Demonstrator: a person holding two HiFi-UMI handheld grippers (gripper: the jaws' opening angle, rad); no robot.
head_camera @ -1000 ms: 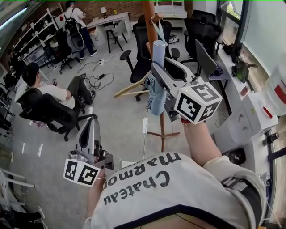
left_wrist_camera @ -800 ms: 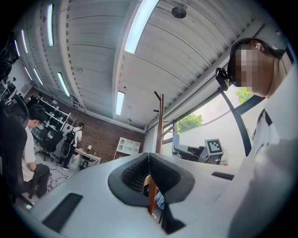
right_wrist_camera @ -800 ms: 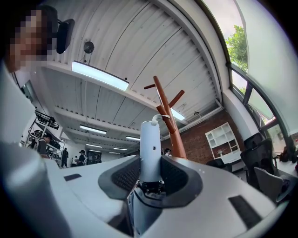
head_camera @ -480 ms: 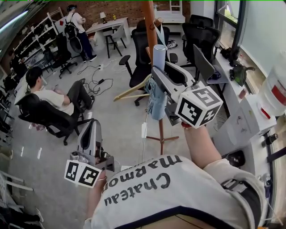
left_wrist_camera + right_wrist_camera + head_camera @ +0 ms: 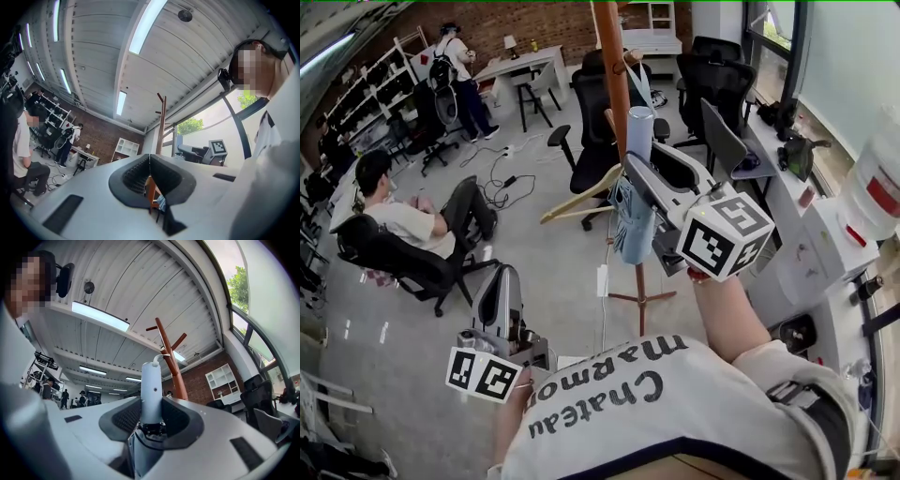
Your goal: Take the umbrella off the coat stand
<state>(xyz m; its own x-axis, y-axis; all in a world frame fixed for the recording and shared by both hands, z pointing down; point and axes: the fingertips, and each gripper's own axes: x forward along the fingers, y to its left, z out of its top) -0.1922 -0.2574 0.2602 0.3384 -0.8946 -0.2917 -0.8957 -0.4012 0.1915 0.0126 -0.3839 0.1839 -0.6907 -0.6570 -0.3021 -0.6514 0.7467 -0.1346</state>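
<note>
A folded light-blue umbrella (image 5: 630, 220) hangs against the brown coat stand (image 5: 612, 66). Its pale cylindrical handle (image 5: 638, 127) points up, and a thin strap (image 5: 159, 358) runs from the handle top toward a peg of the coat stand (image 5: 171, 363). My right gripper (image 5: 632, 171) is shut on the umbrella at the base of the handle (image 5: 151, 390), with the canopy hanging below the jaws. Low on the left, my left gripper (image 5: 501, 279) is shut with nothing in it. In the left gripper view the left gripper (image 5: 150, 161) points toward the coat stand (image 5: 161, 122).
A wooden hanger (image 5: 577, 193) sticks out from the stand. Black office chairs (image 5: 602, 103) stand behind it. A seated person (image 5: 398, 211) is on the left and a standing person (image 5: 455, 75) at the back. A desk (image 5: 787, 187) runs along the right, and cables (image 5: 502, 178) lie on the floor.
Both grippers keep their places, and the right one still grips the umbrella. Only the head view has shifted a little.
</note>
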